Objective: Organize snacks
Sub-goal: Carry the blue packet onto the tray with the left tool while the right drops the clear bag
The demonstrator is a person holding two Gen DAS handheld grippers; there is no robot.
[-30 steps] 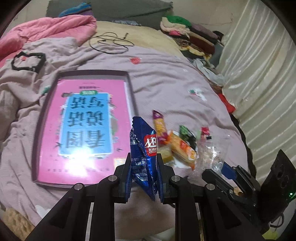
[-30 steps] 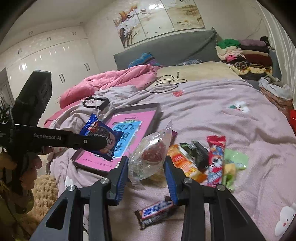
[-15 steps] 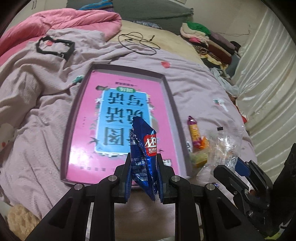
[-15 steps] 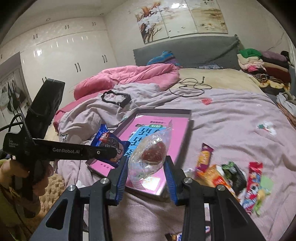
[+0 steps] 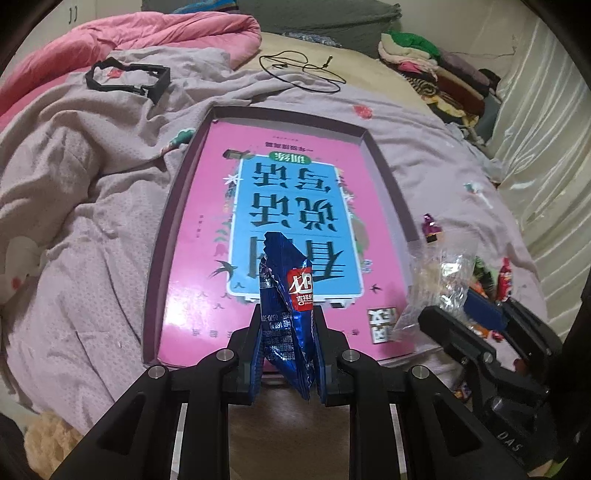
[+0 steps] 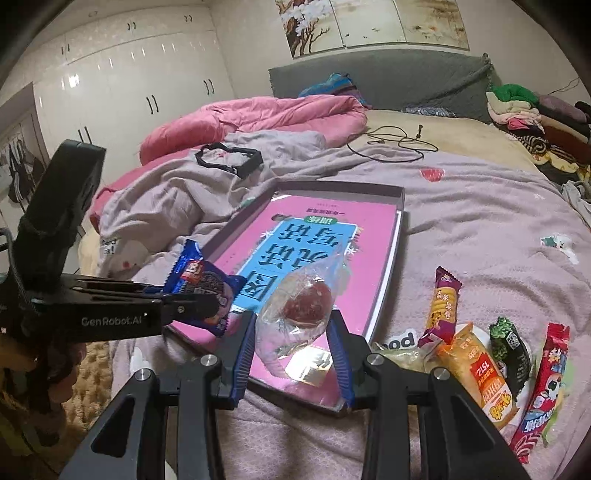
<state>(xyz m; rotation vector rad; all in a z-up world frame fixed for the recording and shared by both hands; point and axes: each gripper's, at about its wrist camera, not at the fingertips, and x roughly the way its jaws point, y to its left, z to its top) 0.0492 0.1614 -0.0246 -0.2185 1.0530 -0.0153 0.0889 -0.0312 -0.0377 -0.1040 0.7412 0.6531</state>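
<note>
Blue cookie packet (image 5: 286,314) is staying pinched in the left gripper (image 5: 287,354), now hanging over the pink tray's (image 5: 384,162) near edge; the right gripper (image 6: 293,354), clamping the clear bag (image 6: 301,306), is arriving beside it; loose snacks (image 6: 476,365) are lying right of the tray.

Tray (image 5: 391,192): dull purple rim; lining pink with a sky-blue panel carrying large dark characters.
Cookie packet (image 5: 286,306): glossy dark blue, red label with white lettering.
Clear bag (image 6: 303,302): transparent film, a dark red lump inside.
Wafer bar (image 6: 443,306): purple ends, yellow-orange middle.
Orange packet (image 6: 484,376): orange with red and white print.
Seaweed packet (image 6: 511,350): black and green.
Red stick (image 6: 546,387): red, blue and white print.
Bedsheet (image 6: 480,221): pale lilac, scattered small red and green motifs.
Quilt (image 5: 147,33): bright pink.
Headboard (image 6: 388,74): grey.
Wardrobe (image 6: 129,74): glossy white, dark handles.
Hand-held gripper pads (image 6: 245,350): blue on black frames.
</note>
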